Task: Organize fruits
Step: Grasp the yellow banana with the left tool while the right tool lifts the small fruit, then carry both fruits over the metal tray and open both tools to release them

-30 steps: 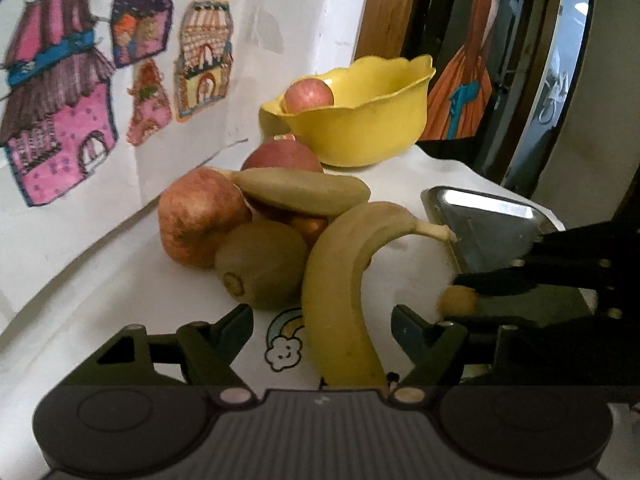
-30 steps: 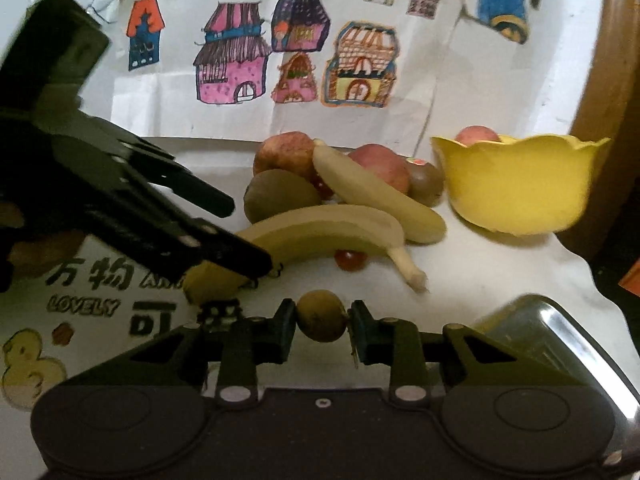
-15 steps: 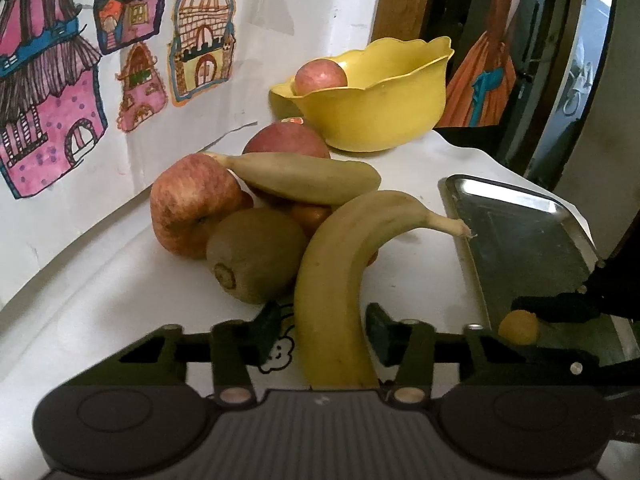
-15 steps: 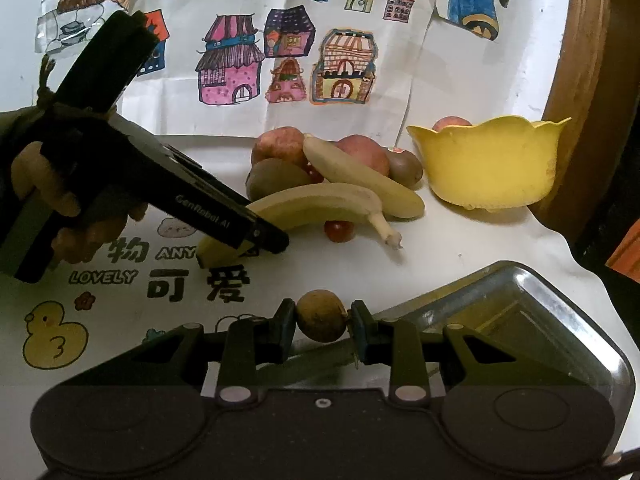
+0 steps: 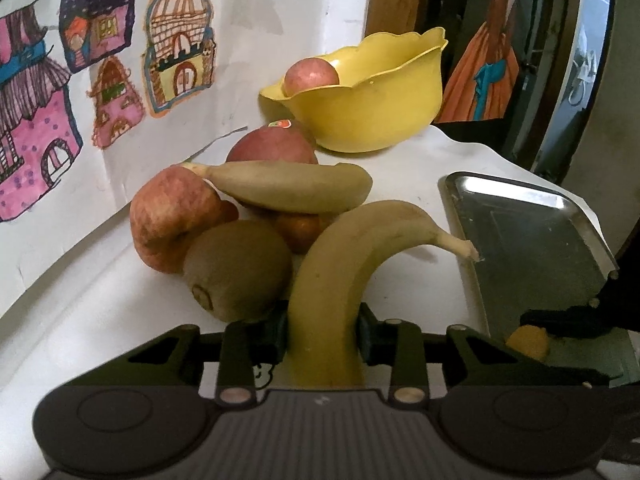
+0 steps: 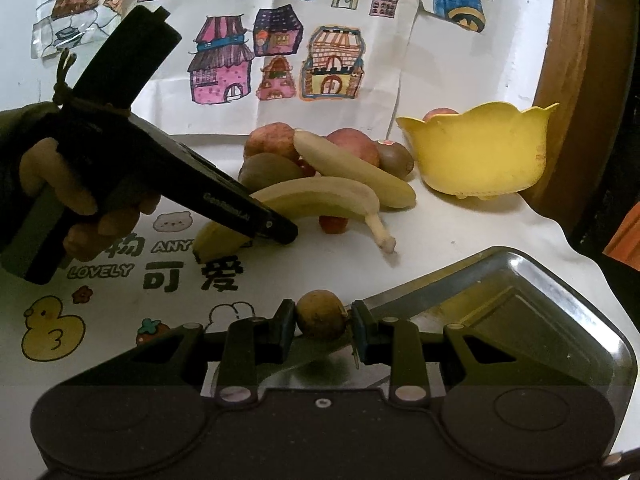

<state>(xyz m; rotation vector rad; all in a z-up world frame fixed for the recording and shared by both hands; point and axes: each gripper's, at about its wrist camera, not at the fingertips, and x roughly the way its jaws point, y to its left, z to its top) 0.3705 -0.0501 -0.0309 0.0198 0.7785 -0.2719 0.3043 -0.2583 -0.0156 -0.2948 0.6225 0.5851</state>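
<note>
Bowl [image 5: 384, 112]: yellow. Bananas [image 5: 340, 264]: pale yellow. Kiwi [image 5: 236, 268]: brown. Apples [image 5: 168, 216]: mottled red. Tray [image 6: 520, 320]: silver. Wall drawings [image 6: 276, 60]: multicoloured houses (pink, purple, orange).

The white printed tablecloth [image 6: 440, 240] carries "LOVELY" in outlined green letters, "ANY" partly hidden behind a banana [image 6: 304, 204], and the large dark characters "可爱", with "物" just left of them. A yellow duck [image 6: 52, 334] drawn on the cloth bears the number 3. The left gripper [image 6: 276, 236] has small white lettering along its side, too blurred to read.
</note>
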